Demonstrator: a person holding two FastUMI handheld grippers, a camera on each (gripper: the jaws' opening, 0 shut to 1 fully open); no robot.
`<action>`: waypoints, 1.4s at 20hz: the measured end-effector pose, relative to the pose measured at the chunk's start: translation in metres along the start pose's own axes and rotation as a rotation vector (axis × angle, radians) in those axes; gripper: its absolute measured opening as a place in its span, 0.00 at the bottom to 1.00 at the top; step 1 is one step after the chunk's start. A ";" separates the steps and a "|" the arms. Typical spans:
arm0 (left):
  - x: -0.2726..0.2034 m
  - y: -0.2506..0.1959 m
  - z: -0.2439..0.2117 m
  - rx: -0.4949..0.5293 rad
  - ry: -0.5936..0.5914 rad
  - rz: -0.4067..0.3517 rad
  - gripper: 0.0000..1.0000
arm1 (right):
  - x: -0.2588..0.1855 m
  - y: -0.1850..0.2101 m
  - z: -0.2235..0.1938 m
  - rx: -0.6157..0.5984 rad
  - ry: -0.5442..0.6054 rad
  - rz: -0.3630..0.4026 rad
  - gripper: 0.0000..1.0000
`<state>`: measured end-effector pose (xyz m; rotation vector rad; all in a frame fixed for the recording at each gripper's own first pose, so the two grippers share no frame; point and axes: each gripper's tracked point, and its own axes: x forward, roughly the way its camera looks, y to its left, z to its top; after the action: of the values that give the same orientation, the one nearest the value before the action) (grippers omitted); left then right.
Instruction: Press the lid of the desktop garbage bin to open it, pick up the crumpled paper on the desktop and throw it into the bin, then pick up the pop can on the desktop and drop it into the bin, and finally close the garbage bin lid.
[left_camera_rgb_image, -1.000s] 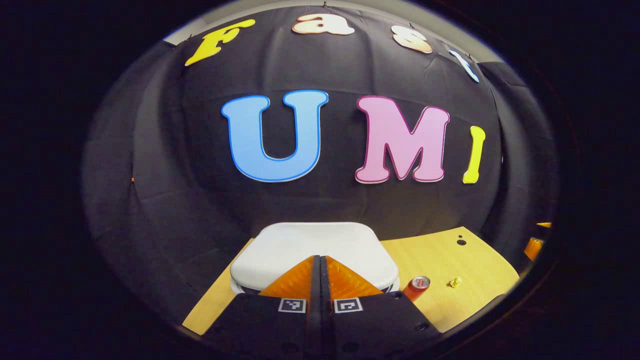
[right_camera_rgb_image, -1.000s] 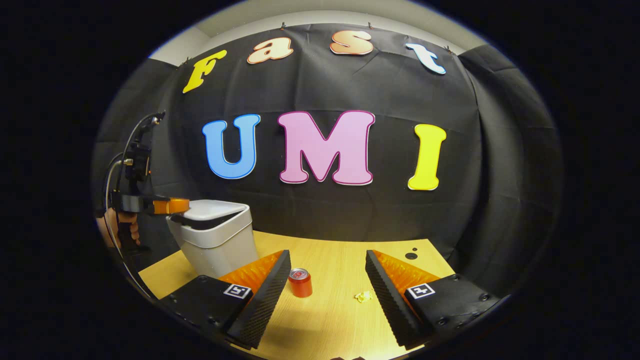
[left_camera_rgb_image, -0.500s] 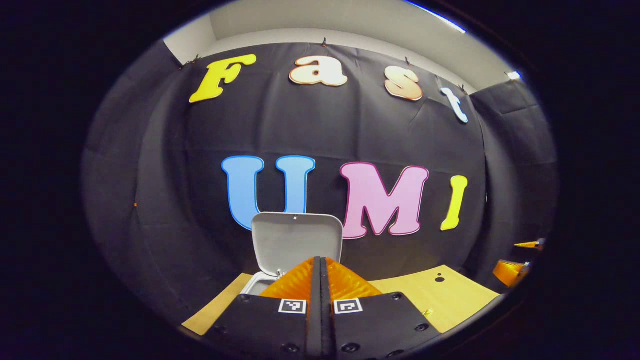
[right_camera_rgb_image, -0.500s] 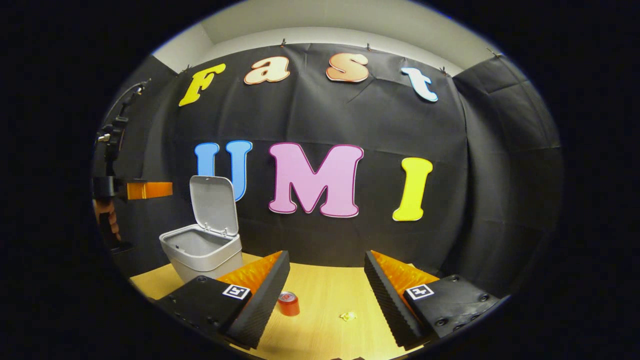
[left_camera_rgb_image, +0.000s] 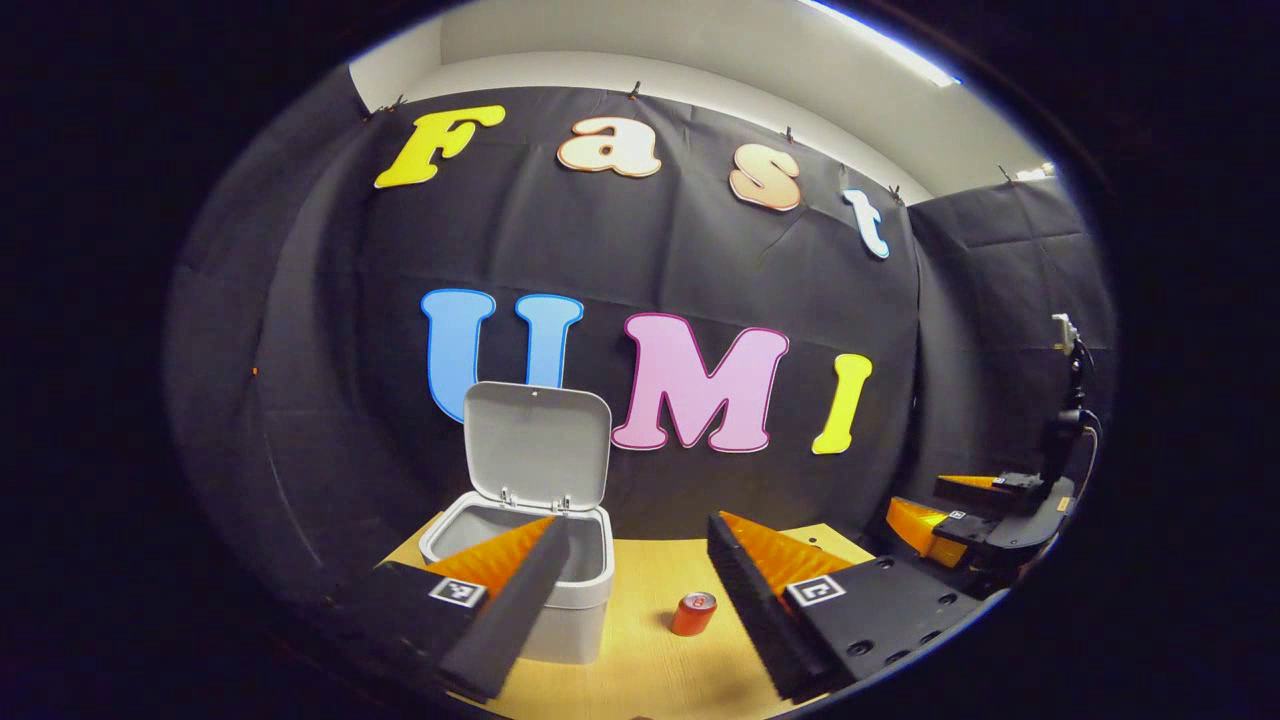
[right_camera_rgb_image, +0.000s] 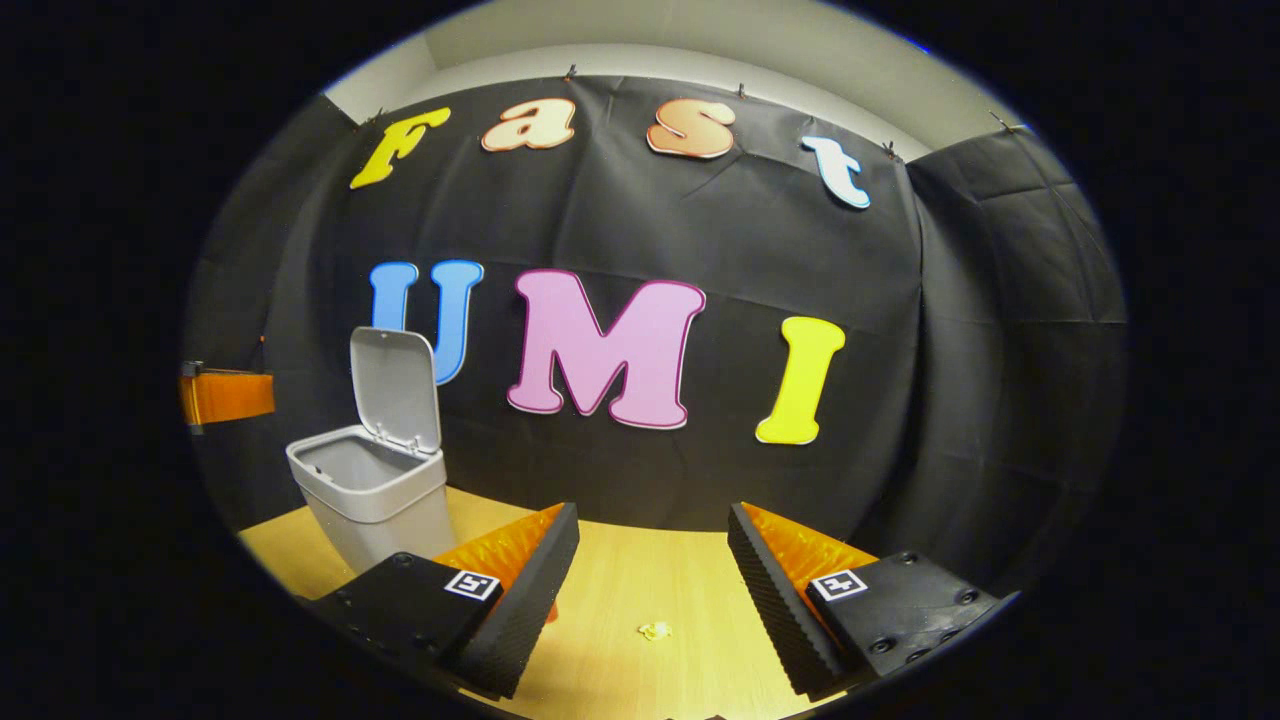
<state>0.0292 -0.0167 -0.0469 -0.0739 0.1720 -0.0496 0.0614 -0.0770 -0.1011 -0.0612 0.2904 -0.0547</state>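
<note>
Standing open: bin lid (left_camera_rgb_image: 537, 440); both hand-held grippers (left_camera_rgb_image: 628, 590) (right_camera_rgb_image: 650, 570) apart; can (left_camera_rgb_image: 693, 613) in left gripper view, paper (right_camera_rgb_image: 655, 630) in right.

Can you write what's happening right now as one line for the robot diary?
bin lid: up, bin open | paper: on desk | can: on desk, upright | left gripper: open, empty | right gripper: open, empty

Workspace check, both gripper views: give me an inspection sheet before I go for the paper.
Surface: wooden desktop, bare around the items.
Bin: garbage bin open, lid upright.
Paper: crumpled paper on the desktop, ahead of the right gripper.
Can: pop can upright, beside the bin.
Clutter: nothing seen.
Grippers: left gripper open, empty; right gripper open, empty.
Cables: cable behind the right gripper.
Surroundings: black cloth wall.
</note>
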 end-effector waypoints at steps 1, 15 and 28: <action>-0.005 -0.001 0.000 0.003 -0.005 0.001 0.96 | 0.007 -0.002 -0.005 0.002 0.015 -0.003 0.96; -0.012 -0.015 -0.051 0.132 0.123 -0.042 0.95 | 0.112 -0.003 -0.223 -0.084 0.595 0.088 0.98; 0.005 0.005 -0.103 0.102 0.316 0.084 0.92 | 0.158 0.001 -0.363 -0.041 0.925 0.117 0.96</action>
<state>0.0166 -0.0187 -0.1499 0.0438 0.4872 0.0138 0.1085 -0.1050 -0.4929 -0.0558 1.2187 0.0441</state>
